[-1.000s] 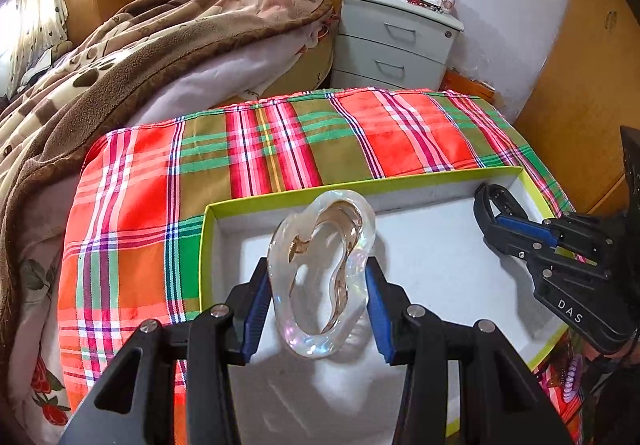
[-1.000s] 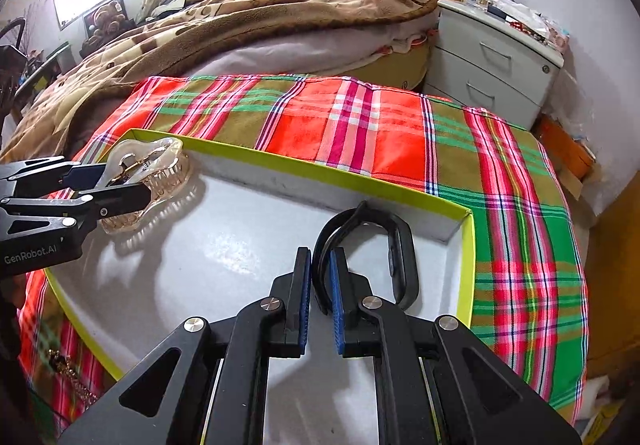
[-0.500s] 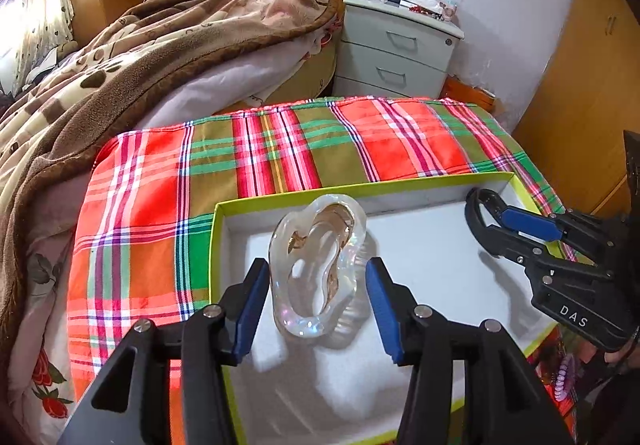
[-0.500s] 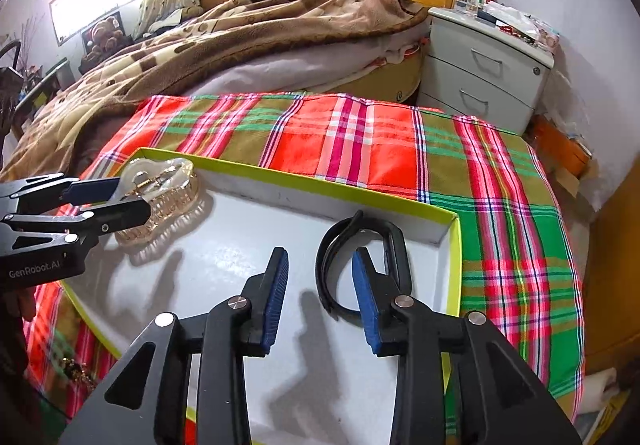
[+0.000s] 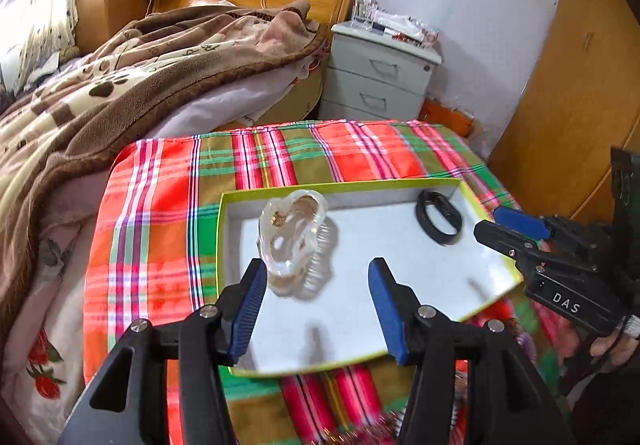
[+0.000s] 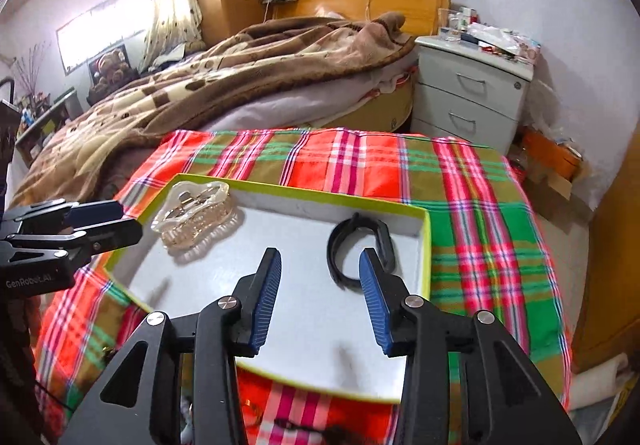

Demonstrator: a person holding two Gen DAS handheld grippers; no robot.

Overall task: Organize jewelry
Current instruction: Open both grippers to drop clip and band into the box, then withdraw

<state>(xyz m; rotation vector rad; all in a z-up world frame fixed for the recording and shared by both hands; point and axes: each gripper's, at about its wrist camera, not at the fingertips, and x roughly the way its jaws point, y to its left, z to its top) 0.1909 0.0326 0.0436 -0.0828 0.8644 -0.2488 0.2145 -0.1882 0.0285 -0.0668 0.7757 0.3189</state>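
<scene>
So both my grippers are hanging over the tray (image 5: 224, 245) right now, a shallow white one with a lime-green rim, sitting on the plaid cloth (image 5: 160, 213) that covers the worktop.

Left gripper (image 5: 316, 305): jaws spread wide, they've just been opening, and nothing sits between the blue pads. The clear hair claw (image 5: 292, 241) lies on the tray floor just ahead of the left pad, on its side with the teeth pointing toward the tray's middle. It's close to the tray's left wall from this view. Not touching the pads as far as I can see.

Right gripper (image 6: 320, 301): same deal, jaws apart and just been opening, with only bare tray floor between them. The black band (image 6: 360, 249) lies flat in the far right corner of the tray, just past the tip of the right pad. From the right wrist cam the pad tip overlaps the band's edge in the picture, so I can't tell if it grazes it, but it isn't pinched.

In the left cam I see the right gripper (image 5: 516, 229) coming in from the right edge, tips over the tray rim near the band. Claw and band are well apart, at opposite ends of the tray.

Beyond the cloth there's a bed (image 6: 240, 85) with a brown blanket and a grey nightstand (image 6: 468, 89).
</scene>
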